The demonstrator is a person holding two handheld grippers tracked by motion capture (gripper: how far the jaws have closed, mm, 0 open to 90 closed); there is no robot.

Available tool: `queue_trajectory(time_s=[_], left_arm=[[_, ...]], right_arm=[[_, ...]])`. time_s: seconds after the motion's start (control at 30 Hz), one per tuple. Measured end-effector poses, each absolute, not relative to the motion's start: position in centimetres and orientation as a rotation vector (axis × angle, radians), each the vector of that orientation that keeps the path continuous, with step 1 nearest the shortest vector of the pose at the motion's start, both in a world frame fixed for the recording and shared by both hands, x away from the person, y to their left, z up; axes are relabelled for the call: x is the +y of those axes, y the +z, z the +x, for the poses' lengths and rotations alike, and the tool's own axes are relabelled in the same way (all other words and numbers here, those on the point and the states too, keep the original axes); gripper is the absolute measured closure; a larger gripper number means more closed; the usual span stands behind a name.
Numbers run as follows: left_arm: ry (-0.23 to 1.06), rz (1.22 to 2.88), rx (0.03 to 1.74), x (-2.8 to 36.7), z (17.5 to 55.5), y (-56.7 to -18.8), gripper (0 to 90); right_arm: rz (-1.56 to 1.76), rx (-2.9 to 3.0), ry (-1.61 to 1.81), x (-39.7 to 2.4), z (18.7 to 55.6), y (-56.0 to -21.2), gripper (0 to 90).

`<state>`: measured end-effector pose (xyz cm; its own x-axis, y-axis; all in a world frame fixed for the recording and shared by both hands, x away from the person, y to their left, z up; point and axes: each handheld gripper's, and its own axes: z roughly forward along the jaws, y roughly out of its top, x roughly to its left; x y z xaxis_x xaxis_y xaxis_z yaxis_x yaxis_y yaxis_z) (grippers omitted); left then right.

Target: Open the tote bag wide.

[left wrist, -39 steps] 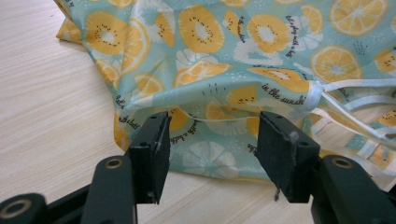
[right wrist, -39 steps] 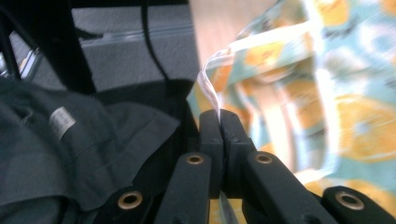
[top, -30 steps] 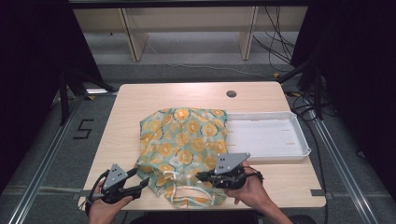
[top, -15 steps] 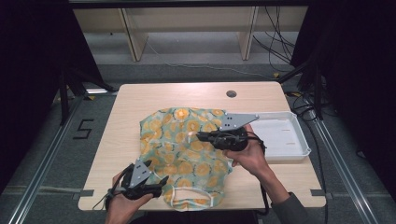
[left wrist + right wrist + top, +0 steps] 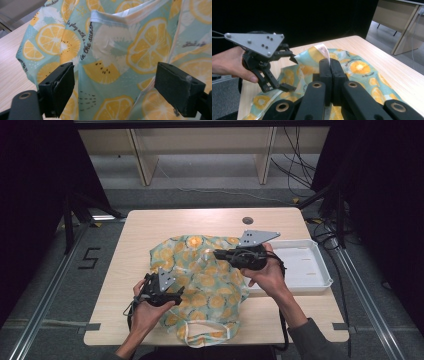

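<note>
A: Why is the right tool (image 5: 218, 254) clenched on the lemon-print cloth (image 5: 210, 285) at mid-surface?
B: To lift its fold; the left tool (image 5: 172, 295), just released, gapes near the cloth's left edge

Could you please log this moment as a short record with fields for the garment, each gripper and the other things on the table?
garment: lemon-print shirt, lying on the table, collar toward the person
right gripper: shut on a shirt fold, lifted over the cloth
left gripper: open, jaws just opened, at the shirt's left edge, pads not pressing
tray: white, right of the shirt
</note>
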<state>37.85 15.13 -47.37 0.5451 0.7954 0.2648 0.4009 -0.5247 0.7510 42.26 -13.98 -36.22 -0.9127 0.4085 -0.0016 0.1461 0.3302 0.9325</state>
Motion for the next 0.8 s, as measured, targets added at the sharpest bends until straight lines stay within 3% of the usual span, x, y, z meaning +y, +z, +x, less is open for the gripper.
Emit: queue_trajectory(time_s=[0.17,0.3,0.33,0.43,0.53,0.57,0.8], left_arm=[[0.770,2.171,0.947,15.1,39.1,-47.7,22.0],[0.786,2.183,0.850,15.2,39.7,-47.7,63.2],[0.800,2.180,0.834,15.3,39.8,-47.6,63.2],[0.778,2.179,0.820,15.8,39.9,-46.8,88.4],[0.758,2.160,0.796,16.3,40.0,-46.0,89.4],[0.706,2.080,0.820,16.6,40.1,-45.3,89.5],[0.612,1.924,0.810,17.5,41.3,-41.6,89.5]], right_arm=[[0.507,2.339,1.633,-14.2,42.7,-36.0,90.0],[0.521,2.334,1.621,-14.4,43.0,-36.0,90.0],[0.521,2.334,1.621,-14.4,43.0,-36.0,90.0],[0.519,2.319,1.568,-14.8,43.8,-36.2,90.0],[0.552,2.326,1.549,-14.9,44.4,-36.6,90.0],[0.572,2.315,1.475,-15.1,45.1,-37.0,90.0],[0.680,2.305,1.233,-14.8,47.8,-39.9,90.0]])
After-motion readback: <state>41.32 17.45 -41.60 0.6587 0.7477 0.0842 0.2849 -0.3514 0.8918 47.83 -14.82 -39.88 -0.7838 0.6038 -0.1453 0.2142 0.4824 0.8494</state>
